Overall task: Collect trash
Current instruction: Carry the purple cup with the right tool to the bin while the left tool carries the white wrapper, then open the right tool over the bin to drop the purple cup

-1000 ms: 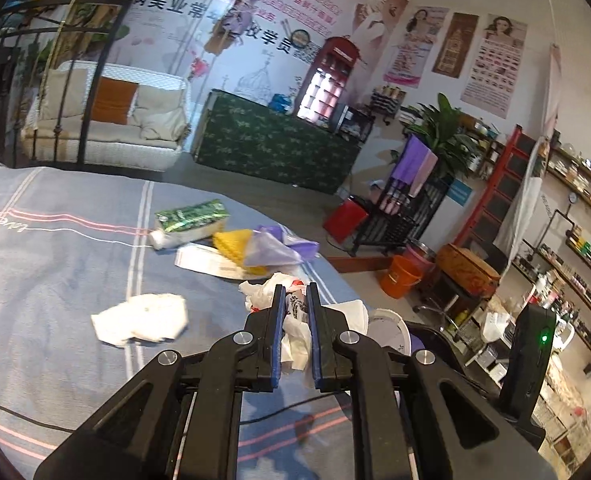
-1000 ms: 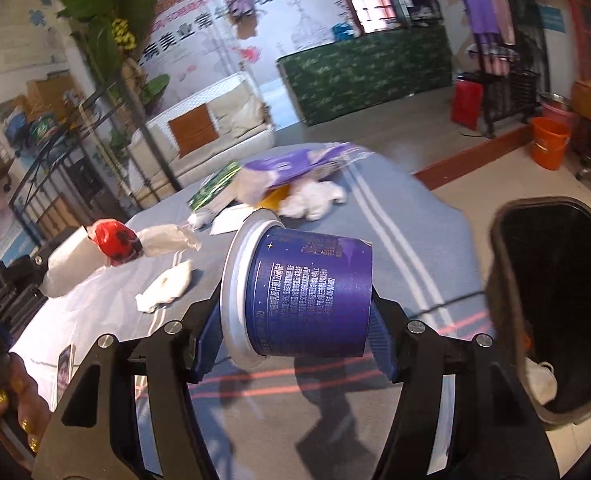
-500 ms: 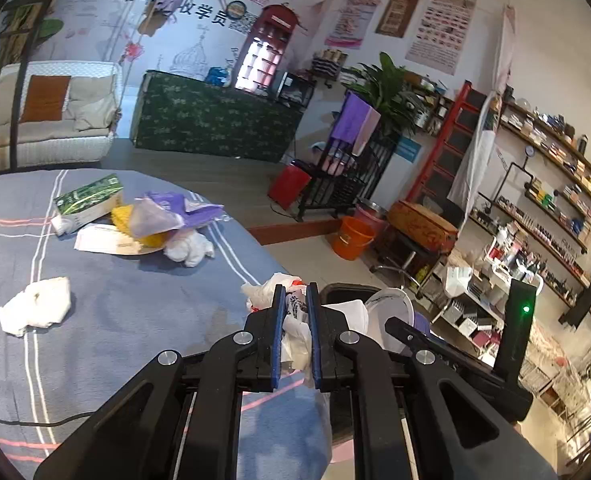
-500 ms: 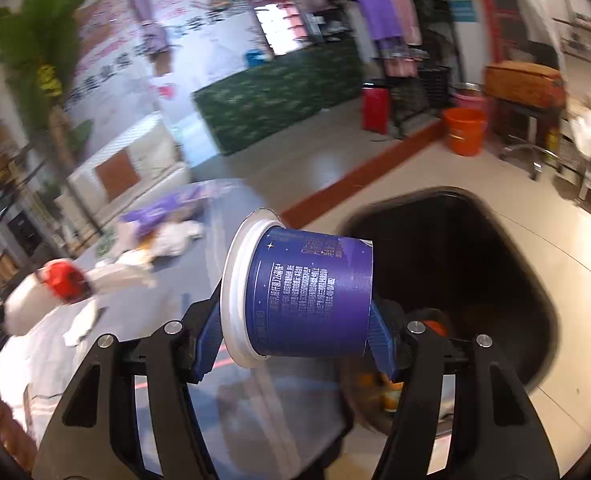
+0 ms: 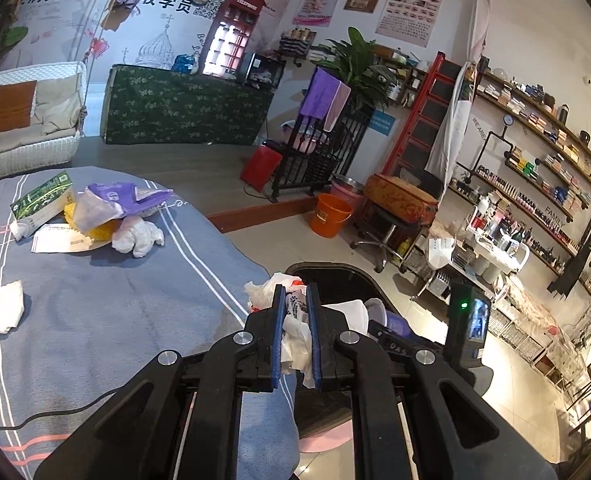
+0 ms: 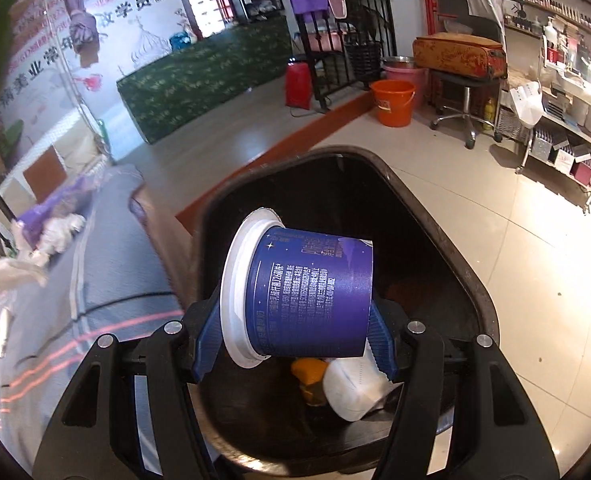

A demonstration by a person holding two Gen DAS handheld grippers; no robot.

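Both grippers now moved from table [image 5: 95, 320] to over black bin [image 6: 435, 216]; right gripper [image 6: 295, 344] pinches blue cup [image 6: 311, 296], left gripper [image 5: 294, 300] pinches crumpled white wrapper [image 5: 295, 336]

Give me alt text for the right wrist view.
The right gripper holds a blue cup sideways over an open black bin that already has white and orange trash inside. A grey cloth-covered table lies to the left.

Dark-blue cup [image 6: 315, 296] with white lettering and white rim, above a black bin [image 6: 447, 232]; beside the bin, a grey-blue tablecloth [image 5: 107, 304] with white and pink stripes.
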